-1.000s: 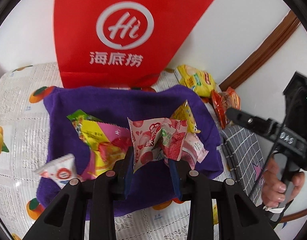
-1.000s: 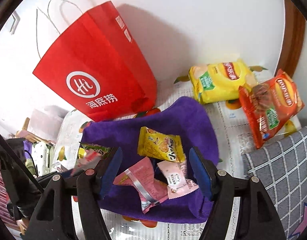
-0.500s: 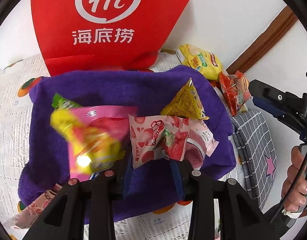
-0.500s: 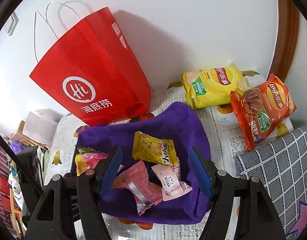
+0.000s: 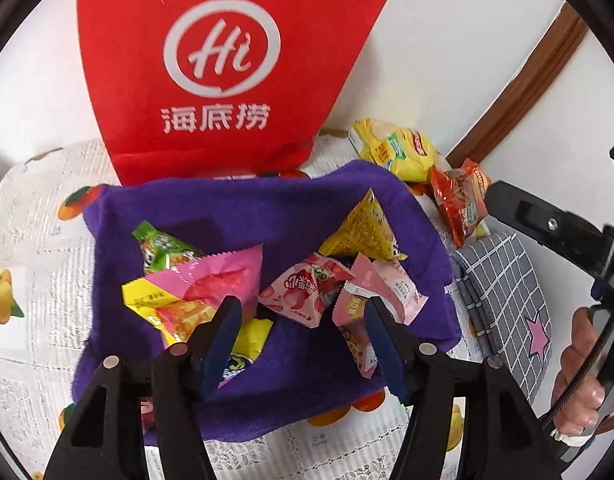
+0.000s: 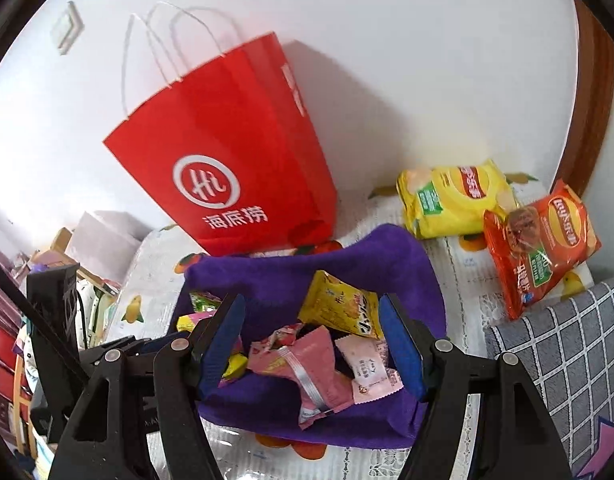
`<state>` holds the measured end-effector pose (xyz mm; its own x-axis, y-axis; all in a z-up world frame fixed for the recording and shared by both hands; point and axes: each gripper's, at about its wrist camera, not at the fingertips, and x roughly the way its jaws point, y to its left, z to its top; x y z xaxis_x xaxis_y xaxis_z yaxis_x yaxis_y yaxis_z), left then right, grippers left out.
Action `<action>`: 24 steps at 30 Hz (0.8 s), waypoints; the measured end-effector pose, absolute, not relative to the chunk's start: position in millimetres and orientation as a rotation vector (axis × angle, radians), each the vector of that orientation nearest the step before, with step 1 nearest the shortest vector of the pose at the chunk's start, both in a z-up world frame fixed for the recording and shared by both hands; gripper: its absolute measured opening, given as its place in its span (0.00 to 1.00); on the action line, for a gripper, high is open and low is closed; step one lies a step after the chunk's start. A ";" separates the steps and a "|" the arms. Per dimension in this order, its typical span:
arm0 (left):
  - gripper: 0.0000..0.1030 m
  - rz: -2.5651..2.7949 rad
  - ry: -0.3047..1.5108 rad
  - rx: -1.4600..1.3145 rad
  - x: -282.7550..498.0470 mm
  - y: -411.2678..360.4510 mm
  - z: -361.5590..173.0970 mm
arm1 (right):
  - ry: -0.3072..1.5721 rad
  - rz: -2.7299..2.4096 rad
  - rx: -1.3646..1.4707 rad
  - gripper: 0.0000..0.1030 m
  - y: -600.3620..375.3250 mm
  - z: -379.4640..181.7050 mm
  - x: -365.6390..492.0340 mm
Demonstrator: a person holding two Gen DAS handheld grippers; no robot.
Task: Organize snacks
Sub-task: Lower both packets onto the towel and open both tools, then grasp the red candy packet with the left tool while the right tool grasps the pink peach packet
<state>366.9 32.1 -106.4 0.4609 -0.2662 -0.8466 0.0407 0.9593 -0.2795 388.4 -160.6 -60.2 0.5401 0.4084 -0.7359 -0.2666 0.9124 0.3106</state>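
A purple fabric basket (image 5: 227,216) on the fruit-print tablecloth holds several snack packets. My left gripper (image 5: 302,306) hangs over its near side with its jaws opening. The pink strawberry packet (image 5: 303,288) lies loose in the basket between the fingers, and no pad presses on it. Around it lie a yellow packet (image 5: 367,228), a pale pink packet (image 5: 387,284), a pink-and-yellow packet (image 5: 211,280) and a green one (image 5: 159,244). My right gripper (image 6: 311,306) stands open above the basket (image 6: 367,256), over the yellow packet (image 6: 339,308), with nothing held.
A red paper bag (image 6: 227,168) stands against the wall behind the basket. Yellow chips (image 6: 455,200) and red chips (image 6: 539,240) lie to the right. A grey checked cloth (image 6: 567,352) lies at right front. A hand (image 5: 579,380) holds the right gripper.
My left gripper's jaws have spread and let go of the strawberry packet, which now lies in the basket. The right gripper has drawn back and up a little.
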 end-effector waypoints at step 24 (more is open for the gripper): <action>0.61 -0.184 0.998 -0.261 286.9 33.1 -50.5 | 1.064 0.361 0.186 0.67 -189.9 -111.7 219.3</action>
<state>286.9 33.1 -50.5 0.5302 -0.2707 -0.8035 0.0332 0.9536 -0.2993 219.3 -189.9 -111.7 0.4343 0.3765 -0.8183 -0.1991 0.9261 0.3204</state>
